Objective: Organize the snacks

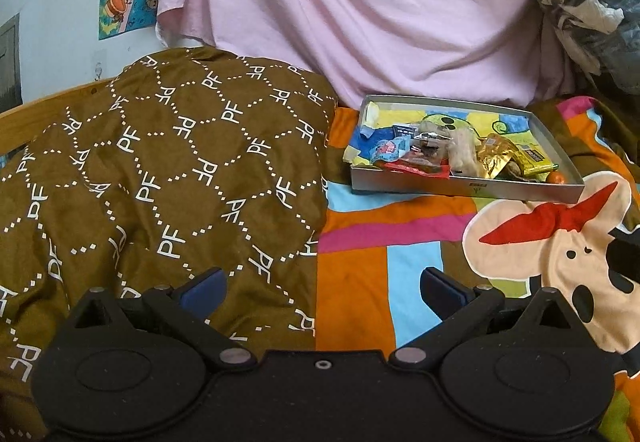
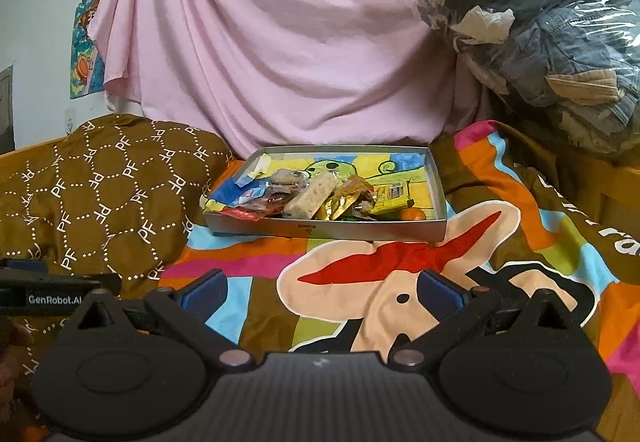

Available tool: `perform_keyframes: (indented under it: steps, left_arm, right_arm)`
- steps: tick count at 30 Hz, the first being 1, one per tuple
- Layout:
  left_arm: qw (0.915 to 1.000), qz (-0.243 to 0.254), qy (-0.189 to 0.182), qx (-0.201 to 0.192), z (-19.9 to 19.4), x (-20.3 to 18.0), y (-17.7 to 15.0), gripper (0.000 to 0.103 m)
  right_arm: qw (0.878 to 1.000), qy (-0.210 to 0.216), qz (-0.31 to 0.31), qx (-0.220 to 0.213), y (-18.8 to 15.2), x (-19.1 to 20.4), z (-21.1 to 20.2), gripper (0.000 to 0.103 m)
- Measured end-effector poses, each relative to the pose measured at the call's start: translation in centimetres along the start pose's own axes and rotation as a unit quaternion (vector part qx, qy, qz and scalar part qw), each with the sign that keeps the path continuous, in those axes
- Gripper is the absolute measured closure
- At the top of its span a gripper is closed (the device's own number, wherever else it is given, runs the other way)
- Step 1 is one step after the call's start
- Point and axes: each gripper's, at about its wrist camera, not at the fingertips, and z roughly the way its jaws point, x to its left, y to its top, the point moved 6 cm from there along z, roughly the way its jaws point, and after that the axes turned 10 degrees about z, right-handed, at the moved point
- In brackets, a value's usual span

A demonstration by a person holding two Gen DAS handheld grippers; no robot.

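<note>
A shallow grey cardboard tray point(image 1: 472, 189) point(image 2: 328, 229) lies on a colourful cartoon bedspread. It holds a heap of wrapped snacks point(image 1: 448, 154) point(image 2: 316, 196): a pale cereal bar point(image 2: 312, 194), a gold foil packet point(image 2: 344, 200), a yellow packet point(image 2: 394, 198), red wrappers and a small orange fruit point(image 2: 414, 215). My left gripper point(image 1: 322, 288) is open and empty, low over the bed, left of and well short of the tray. My right gripper point(image 2: 322, 288) is open and empty, facing the tray from the front, well short of it.
A brown patterned pillow point(image 1: 160, 170) point(image 2: 108, 186) lies left of the tray. A pink sheet point(image 2: 280, 42) hangs behind. A plastic-wrapped bundle of clothes point(image 2: 540, 22) sits at the back right. The left gripper's body point(image 2: 44, 294) shows at the right wrist view's left edge.
</note>
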Motion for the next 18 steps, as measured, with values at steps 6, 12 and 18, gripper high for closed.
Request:
perform_keyframes:
  steps: [6, 12, 18]
  left_arm:
    - [1.0, 0.006, -0.001, -0.002, -0.12, -0.21, 0.02, 0.001]
    - [1.0, 0.005, -0.001, -0.003, -0.22, -0.21, 0.13, 0.001]
    - [1.0, 0.002, -0.001, -0.003, -0.35, -0.16, 0.23, 0.001]
  right_arm:
    - [1.0, -0.001, 0.002, 0.002, -0.02, -0.17, 0.09, 0.0]
    - [1.0, -0.002, -0.001, 0.004, -0.15, -0.13, 0.15, 0.0]
    - [1.0, -0.002, -0.002, 0.006, -0.18, -0.09, 0.19, 0.0]
